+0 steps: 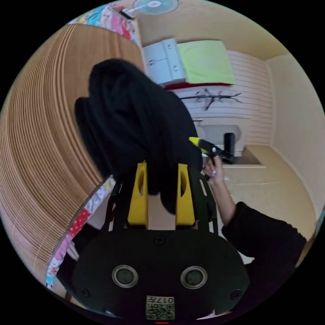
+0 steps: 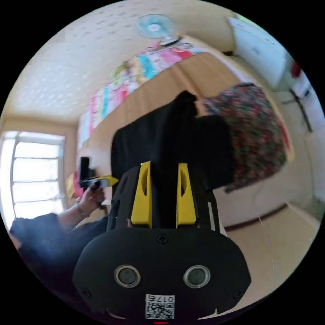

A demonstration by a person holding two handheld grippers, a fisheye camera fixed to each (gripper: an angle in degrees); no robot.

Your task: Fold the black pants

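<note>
The black pants (image 1: 128,115) hang in a thick bunch over the bamboo mat (image 1: 40,142). My left gripper (image 1: 162,166) is shut on a fold of them, with dark cloth running down between its yellow jaws. In the right gripper view the black pants (image 2: 176,135) spread out in front of the bed, and my right gripper (image 2: 164,164) is shut on them, cloth filling the gap between its jaws. The right gripper (image 1: 210,147) shows in a hand beside the pants. The left gripper (image 2: 96,182) sits in a hand at the pants' edge.
A floral cloth (image 2: 250,132) lies on the mat next to the pants. A patchwork sheet (image 2: 149,64) edges the bed. A fan (image 2: 155,25) stands behind it, a window (image 2: 34,176) to one side. The person's dark sleeve (image 1: 267,237) is close by. Pale floor (image 1: 271,189) lies beyond.
</note>
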